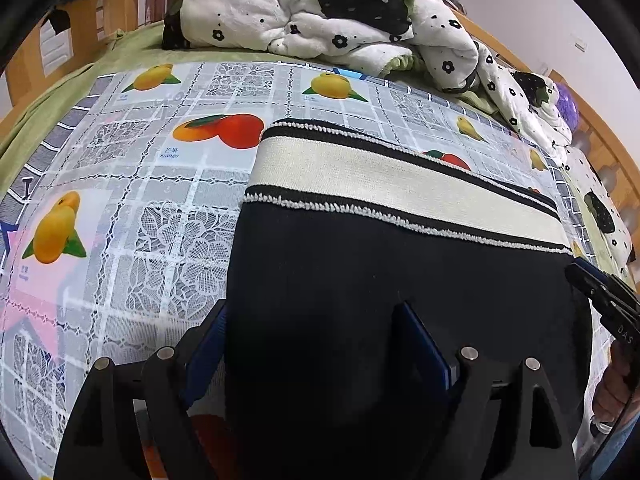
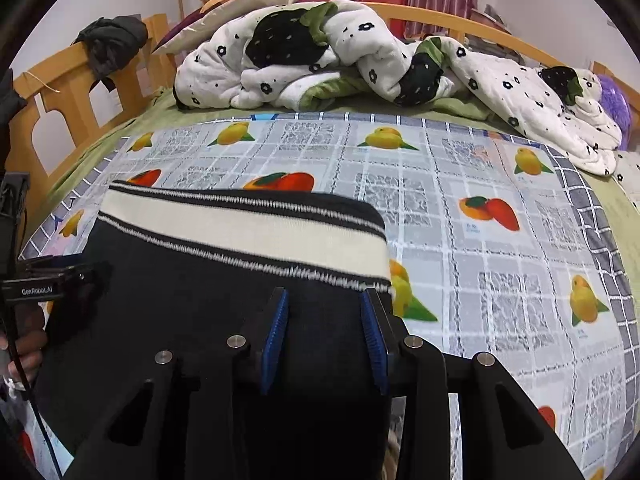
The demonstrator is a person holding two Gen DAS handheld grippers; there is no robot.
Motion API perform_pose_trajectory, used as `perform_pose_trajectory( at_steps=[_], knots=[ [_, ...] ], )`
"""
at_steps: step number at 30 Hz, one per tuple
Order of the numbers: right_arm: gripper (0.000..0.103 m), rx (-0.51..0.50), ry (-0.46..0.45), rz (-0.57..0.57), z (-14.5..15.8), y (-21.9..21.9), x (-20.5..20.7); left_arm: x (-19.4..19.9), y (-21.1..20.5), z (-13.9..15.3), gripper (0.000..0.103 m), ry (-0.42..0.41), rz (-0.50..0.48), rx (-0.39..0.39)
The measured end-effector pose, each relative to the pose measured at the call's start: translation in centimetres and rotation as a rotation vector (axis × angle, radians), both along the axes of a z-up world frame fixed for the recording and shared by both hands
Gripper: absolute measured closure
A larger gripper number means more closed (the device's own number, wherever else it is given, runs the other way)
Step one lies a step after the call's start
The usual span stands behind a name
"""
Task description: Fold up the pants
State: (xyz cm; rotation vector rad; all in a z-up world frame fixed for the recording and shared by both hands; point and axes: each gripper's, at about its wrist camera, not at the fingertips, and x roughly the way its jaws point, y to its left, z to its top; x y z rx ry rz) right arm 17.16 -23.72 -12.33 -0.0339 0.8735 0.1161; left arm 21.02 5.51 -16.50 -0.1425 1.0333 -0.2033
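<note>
Black pants (image 1: 360, 300) with a cream waistband (image 1: 400, 188) are laid flat on a fruit-print cloth (image 1: 140, 208) spread over the bed, waistband at the far end.

Left gripper (image 1: 316, 344): jaws spread wide, straddling the left edge of the pants, one finger off the fabric and one over it. Nothing is clamped. Right gripper (image 2: 324, 336): jaws partly apart over the right edge of the pants, just below the waistband. Fabric is seen between the pads, but no pinch can be confirmed.

Risks, as judged:
- Only the top layer could be caught on closing, so the fold would come out skewed.
- The slick cloth could be pinched together with the pants, since the left finger sits on it.
- Uneven lift is likely, as the two grippers are set at different openings.

Nearby: a crumpled flowered quilt (image 2: 320, 52) is piled beyond the cloth, well apart from the waistband. A wooden bed frame (image 2: 60, 92) is seen at the sides. Nothing blocks the folding area.
</note>
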Motion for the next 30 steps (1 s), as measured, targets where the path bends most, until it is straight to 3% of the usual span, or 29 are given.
perform_pose_trajectory(
  at_steps=[4, 11, 15, 18, 26, 30],
  knots=[
    [0.069, -0.035, -0.012, -0.004, 0.8, 0.0, -0.4, -0.6, -0.4, 0.4, 0.020, -0.008, -0.021, 0.036],
    [0.069, -0.007, 0.028, -0.005, 1.0, -1.2, -2.0, -3.5, -0.8, 0.8, 0.021, -0.021, 0.011, 0.070],
    [0.069, -0.020, 0.027, -0.003, 1.1, -0.9, -3.6, -5.2, -0.4, 1.4, 0.021, -0.005, 0.055, 0.031],
    [0.069, -0.021, 0.027, -0.001, 1.2, -0.9, -5.2, -6.6, -0.6, 2.0, 0.022, -0.019, 0.079, 0.053],
    [0.064, 0.020, 0.012, -0.109, 3.1, -2.3, -11.1, -11.8, -1.4, 4.8, 0.022, -0.070, 0.092, 0.057],
    [0.062, 0.031, 0.007, -0.156, 3.9, -2.7, -14.1, -15.6, -1.2, 5.1, 0.021, -0.070, 0.125, 0.002]
  ],
)
